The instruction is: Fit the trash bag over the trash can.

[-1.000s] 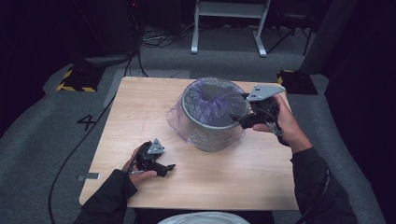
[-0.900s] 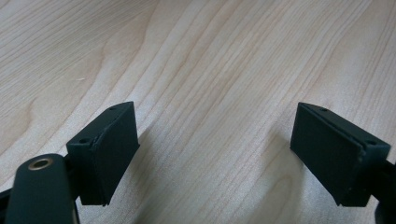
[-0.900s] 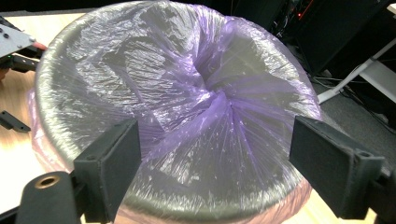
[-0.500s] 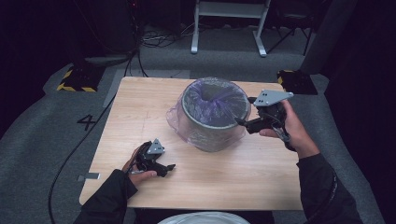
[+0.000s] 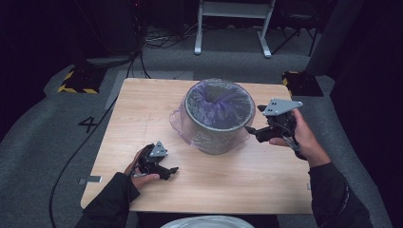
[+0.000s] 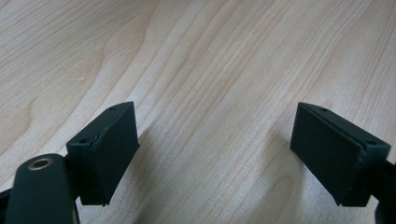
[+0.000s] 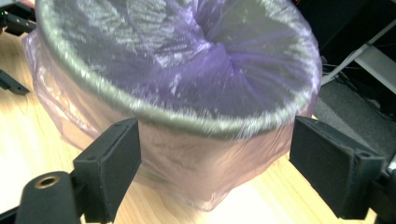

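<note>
1. Purple liner bag (image 5: 214,102) is sitting in grey bin (image 5: 216,133), mid counter (image 5: 266,171).
2. R tongs (image 5: 253,129) are hovering at bin's 3 o'clock, jaws apart, w/ nothing between.
3. L tongs (image 5: 170,172) are resting at 7 o'clock, jaws apart.

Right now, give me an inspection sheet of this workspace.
Surface: light wooden table, bare where visible.
Job's things: round grey bin lined with a translucent purple plastic bag, folded over the rim, upright.
Clutter: nothing seen.
Grippers: left gripper open, low over the tabletop; right gripper open, beside the bin, holding nothing.
Cables: black cable on the floor at left.
Surroundings: grey carpet, yellow-black striped block, white metal stand.
</note>
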